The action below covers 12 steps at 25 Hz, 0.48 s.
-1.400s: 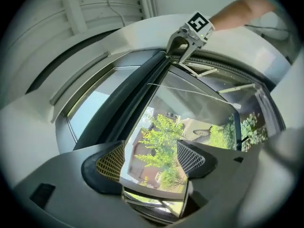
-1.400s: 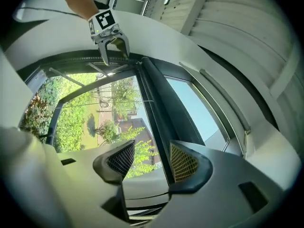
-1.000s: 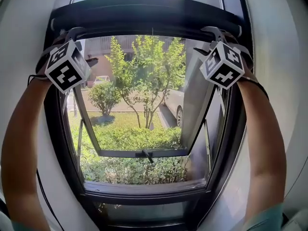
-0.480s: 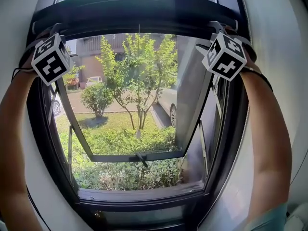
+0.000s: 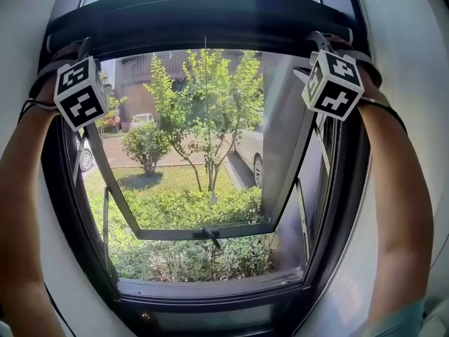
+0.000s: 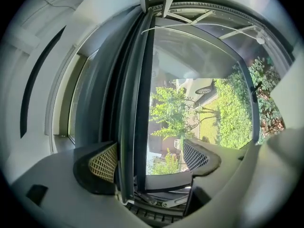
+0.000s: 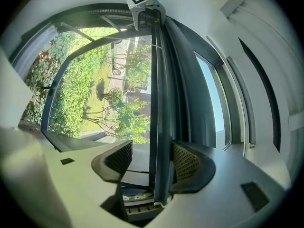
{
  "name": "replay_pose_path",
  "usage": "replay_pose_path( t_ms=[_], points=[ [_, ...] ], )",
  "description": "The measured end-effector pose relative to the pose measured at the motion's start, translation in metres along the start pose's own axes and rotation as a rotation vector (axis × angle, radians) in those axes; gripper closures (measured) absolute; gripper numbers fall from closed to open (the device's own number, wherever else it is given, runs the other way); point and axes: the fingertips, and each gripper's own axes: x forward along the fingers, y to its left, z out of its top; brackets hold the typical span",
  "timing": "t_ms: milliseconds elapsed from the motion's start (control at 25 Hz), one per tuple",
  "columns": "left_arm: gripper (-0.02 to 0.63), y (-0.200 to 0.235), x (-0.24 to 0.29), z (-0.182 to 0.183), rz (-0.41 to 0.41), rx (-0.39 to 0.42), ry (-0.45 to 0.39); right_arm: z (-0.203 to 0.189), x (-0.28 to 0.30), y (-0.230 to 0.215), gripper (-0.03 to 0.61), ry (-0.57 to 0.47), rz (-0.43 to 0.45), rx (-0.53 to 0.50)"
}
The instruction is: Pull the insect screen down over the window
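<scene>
screen bar (image 6: pixel 130 127) between open jaws; ends hidden

The insect screen's dark pull bar (image 5: pixel 203 27) lies high across the window (image 5: pixel 210 290) top, glass below uncovered

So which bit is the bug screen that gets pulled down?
Find the big window. Along its very top runs a dark curved bar, the insect screen's rail, with the left hand-held gripper and right hand-held gripper at its two ends. Unlike the tilted glass pane below, it has a thin cord hanging from its middle.
</scene>
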Motion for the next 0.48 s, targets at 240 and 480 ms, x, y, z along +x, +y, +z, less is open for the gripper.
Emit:
replay_pose_path(
  t_ms=[240, 480],
  points=[
    [0.195, -0.011, -0.01, -0.001, -0.062, -0.004, -0.012, 0.0, -0.008, 0.011, 0.334, 0.02, 0.063, -0.04],
    [0.195, -0.044, -0.027, -0.004, -0.141, 0.032, -0.006, -0.001, -0.023, 0.038, 0.336, 0.026, 0.134, -0.068]
  ],
)
